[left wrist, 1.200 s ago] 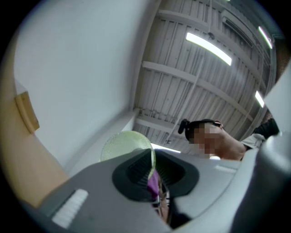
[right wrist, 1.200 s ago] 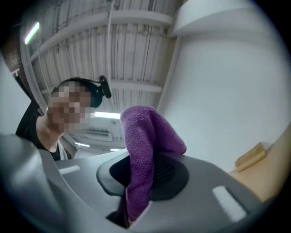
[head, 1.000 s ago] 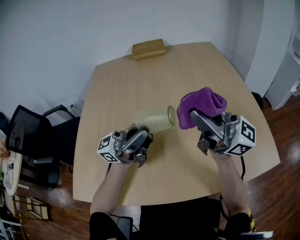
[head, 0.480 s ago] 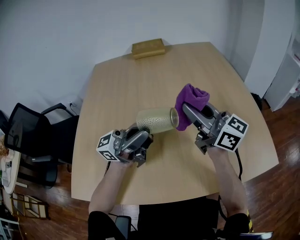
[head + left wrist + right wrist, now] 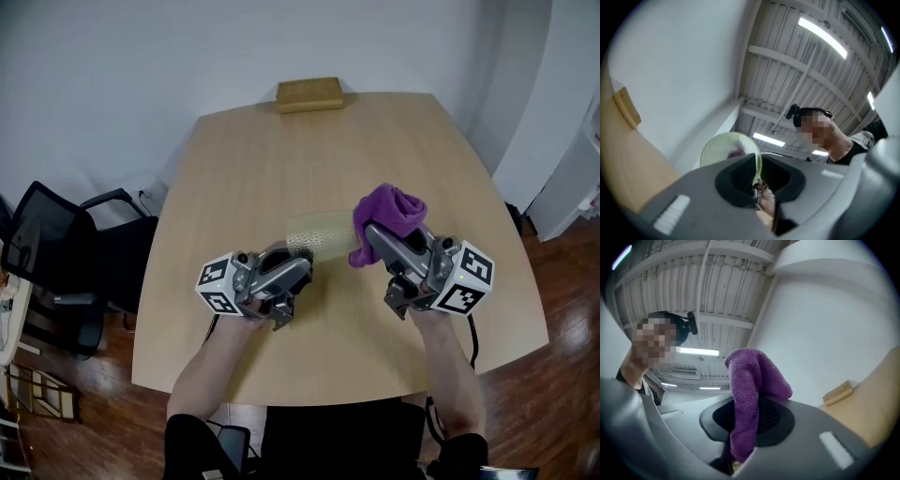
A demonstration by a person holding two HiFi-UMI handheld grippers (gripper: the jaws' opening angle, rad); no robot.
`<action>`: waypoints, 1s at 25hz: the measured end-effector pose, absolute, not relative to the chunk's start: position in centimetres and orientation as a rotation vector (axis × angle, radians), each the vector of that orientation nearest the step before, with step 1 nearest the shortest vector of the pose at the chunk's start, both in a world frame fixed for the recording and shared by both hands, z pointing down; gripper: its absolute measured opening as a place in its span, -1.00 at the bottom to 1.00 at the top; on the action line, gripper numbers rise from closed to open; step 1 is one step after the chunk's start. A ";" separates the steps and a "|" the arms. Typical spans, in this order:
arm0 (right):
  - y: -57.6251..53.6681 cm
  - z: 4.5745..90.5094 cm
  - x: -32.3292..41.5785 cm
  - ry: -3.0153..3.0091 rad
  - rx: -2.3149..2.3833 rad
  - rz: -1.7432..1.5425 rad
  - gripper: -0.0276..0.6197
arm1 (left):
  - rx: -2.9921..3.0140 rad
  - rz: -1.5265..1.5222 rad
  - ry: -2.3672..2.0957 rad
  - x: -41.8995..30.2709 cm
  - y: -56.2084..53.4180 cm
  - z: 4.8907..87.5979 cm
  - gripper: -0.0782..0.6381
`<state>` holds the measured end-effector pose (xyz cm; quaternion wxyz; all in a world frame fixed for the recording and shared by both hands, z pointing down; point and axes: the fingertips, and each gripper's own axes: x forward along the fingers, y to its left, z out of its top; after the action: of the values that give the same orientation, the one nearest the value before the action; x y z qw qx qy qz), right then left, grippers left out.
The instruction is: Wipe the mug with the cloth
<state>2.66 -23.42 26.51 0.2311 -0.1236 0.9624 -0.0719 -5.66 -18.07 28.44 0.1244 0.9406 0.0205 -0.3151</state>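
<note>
Head view, items as they stand:

- Table (image 5: 281, 159) – pale wood with rounded corners, seen from above. A tan block (image 5: 309, 94) lies at its far edge, well apart from everything else.
- Mug (image 5: 317, 232) – pale yellow-green with a dotted surface. It is held on its side above the table, between the two grippers, with its axis running left to right.
- Left gripper (image 5: 302, 263) – tilted upward, at the mug's near-left end.
- Right gripper (image 5: 367, 234) – also tilted upward, carrying the cloth (image 5: 389, 212), a bunched purple towel. The cloth's lower fold meets the mug's right end.
- A black chair (image 5: 56, 262) stands on the dark wood floor (image 5: 553, 375) to the left of the table.

Left gripper view:

- The left gripper (image 5: 757, 180) has the thin edge of the mug (image 5: 725, 147) running down between its dark pads. The jaws have just been opening a little, yet they pinch the mug's wall. The mug's round end faces the camera.
- The table (image 5: 623, 159) slopes away at the lower left.

Right gripper view:

- The right gripper (image 5: 743, 439) has its jaws clamped on a fold of the cloth (image 5: 750, 390). The fold stands up between the pads and flops over the right-hand one.
- At the right edge are the table (image 5: 876, 404) and, beyond it, the block (image 5: 839, 392).
</note>
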 end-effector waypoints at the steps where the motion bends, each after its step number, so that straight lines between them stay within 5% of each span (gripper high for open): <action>1: -24.3 27.2 2.8 2.668 -0.409 -0.220 -0.74 | 2.735 -0.915 0.063 -5.6 -18.1 28.6 -0.64; 5: -26.7 29.0 4.4 2.693 -0.631 -0.268 -0.74 | 2.710 -0.948 0.048 -6.2 -18.4 28.7 -0.66; 13: -21.9 25.7 3.5 2.635 -0.296 -0.106 -0.74 | 2.708 -0.959 0.001 -6.6 -18.7 28.6 -0.66; 20: -26.8 29.7 3.8 2.741 -0.671 -0.250 -0.74 | 2.706 -0.943 0.026 -6.3 -18.5 28.8 -0.66; 25: -23.2 25.5 5.1 2.612 -0.437 -0.076 -0.74 | 2.716 -0.940 -0.009 -6.5 -18.8 28.9 -0.66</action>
<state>5.06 -23.23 25.46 0.2435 -0.1601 0.9562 -0.0276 -6.51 -18.76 28.87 0.1335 0.9365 -0.0032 -0.3242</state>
